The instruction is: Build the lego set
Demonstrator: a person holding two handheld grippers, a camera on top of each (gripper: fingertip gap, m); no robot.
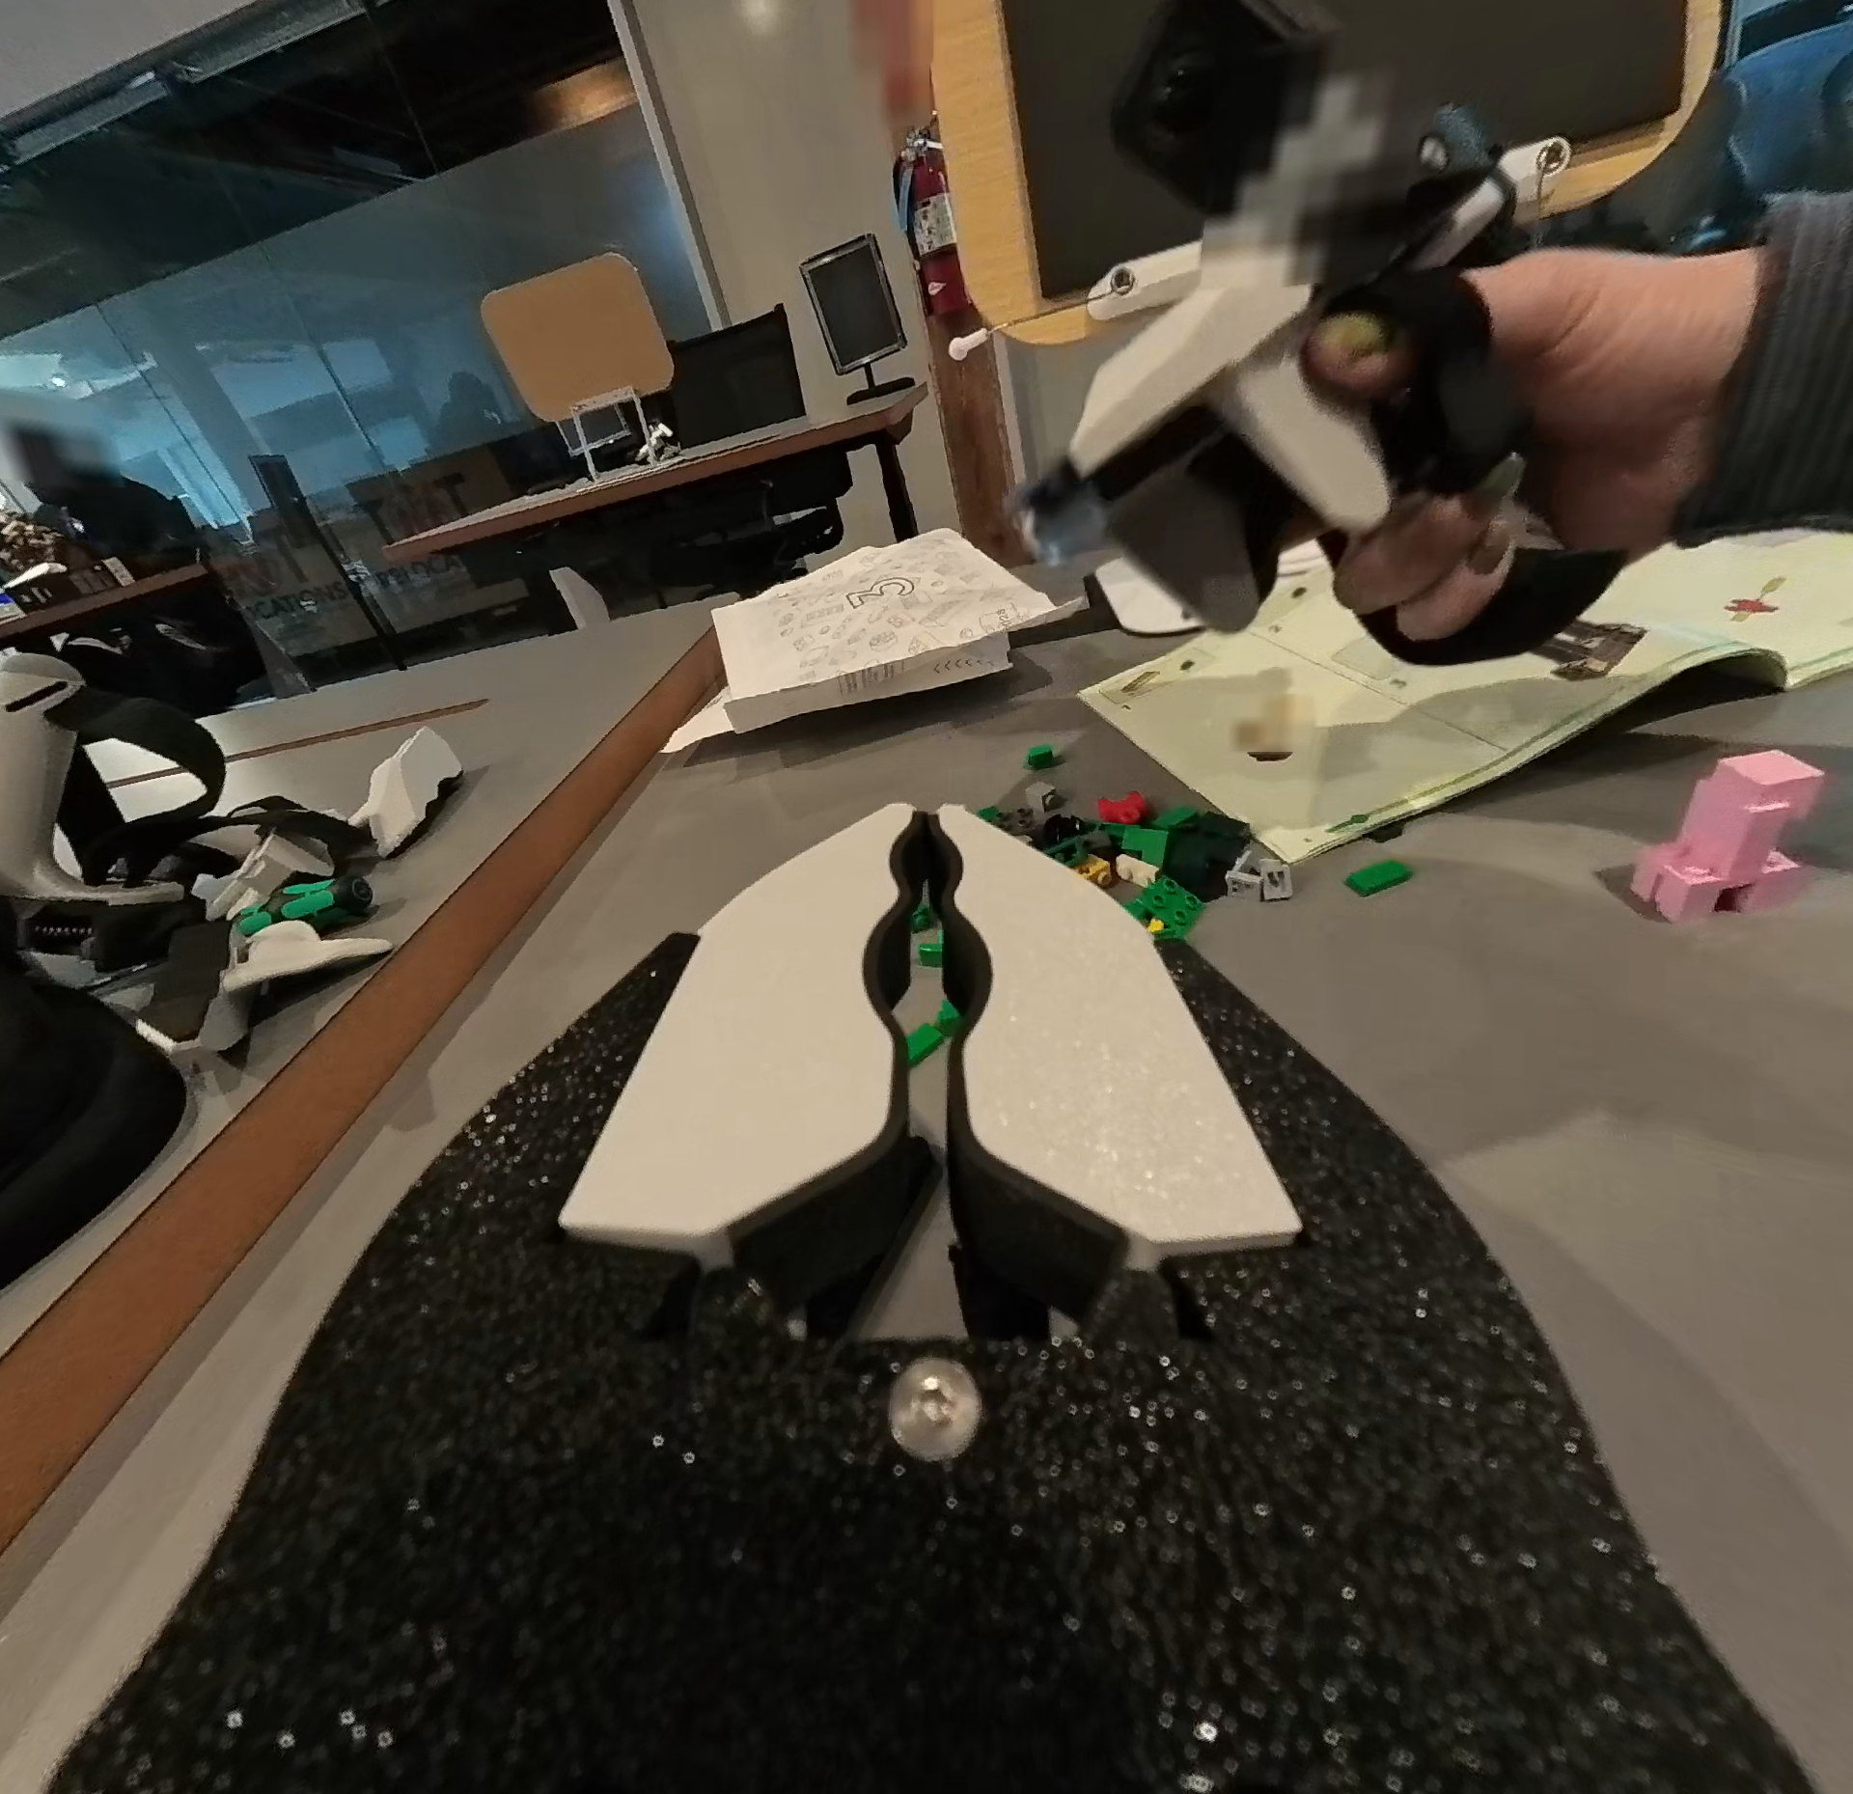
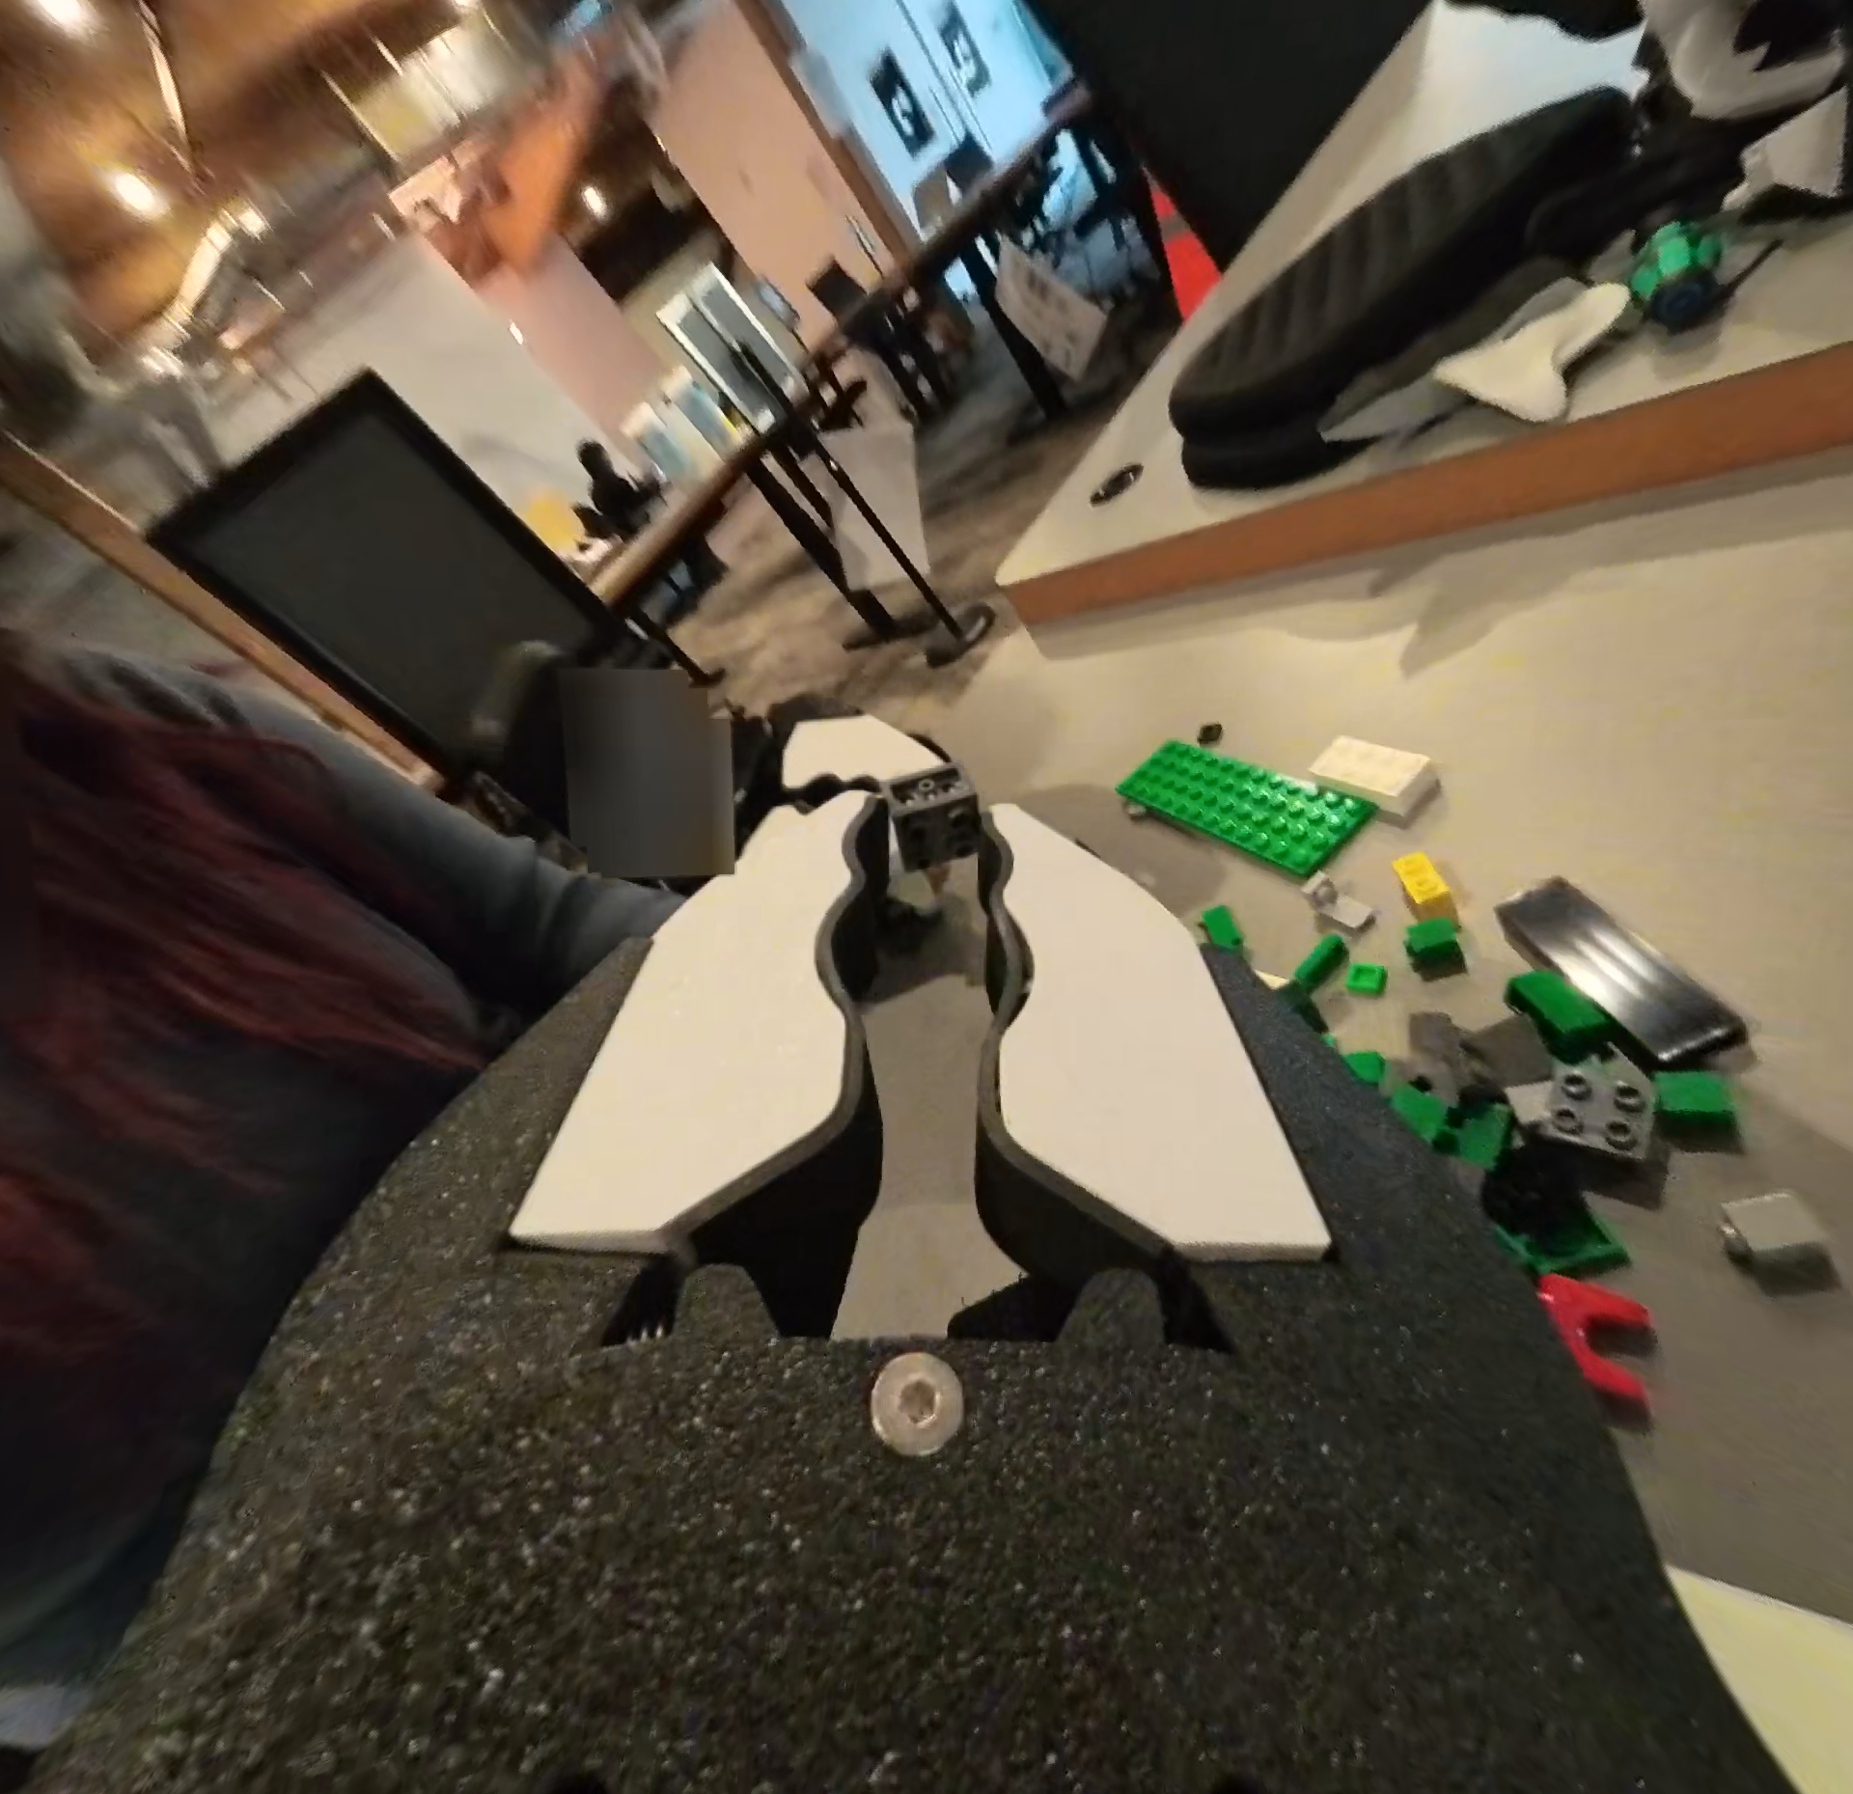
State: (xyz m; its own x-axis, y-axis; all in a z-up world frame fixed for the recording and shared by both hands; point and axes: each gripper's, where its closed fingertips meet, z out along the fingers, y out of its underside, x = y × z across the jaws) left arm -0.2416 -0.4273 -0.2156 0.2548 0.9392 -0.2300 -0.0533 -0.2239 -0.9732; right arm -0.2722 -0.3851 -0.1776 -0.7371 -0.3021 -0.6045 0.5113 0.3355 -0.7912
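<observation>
My left gripper [image 1: 928, 828] is shut and empty, held low over the grey table [image 1: 1504, 1094] and pointing at a pile of small green, grey, black and red Lego pieces [image 1: 1153, 859]. My right gripper [image 2: 935, 823] is shut on a dark grey brick [image 2: 933, 805] and holds it above the table. In the left wrist view it hangs high at the right [image 1: 1063, 523] in a hand. A green plate [image 2: 1243, 808], a white brick [image 2: 1374, 773], a yellow brick [image 2: 1424, 884] and a black curved piece [image 2: 1614, 974] lie right of it.
A pink built pig [image 1: 1725, 844] stands at the right. An open instruction booklet [image 1: 1404, 713] and a white paper bag [image 1: 882, 633] lie behind the pile. A wood-edged neighbouring table [image 1: 331, 1094] at the left holds spare gripper parts [image 1: 411, 793] and a green tool [image 1: 301, 904]. My hands' fingertips stand some 7 cm from each other.
</observation>
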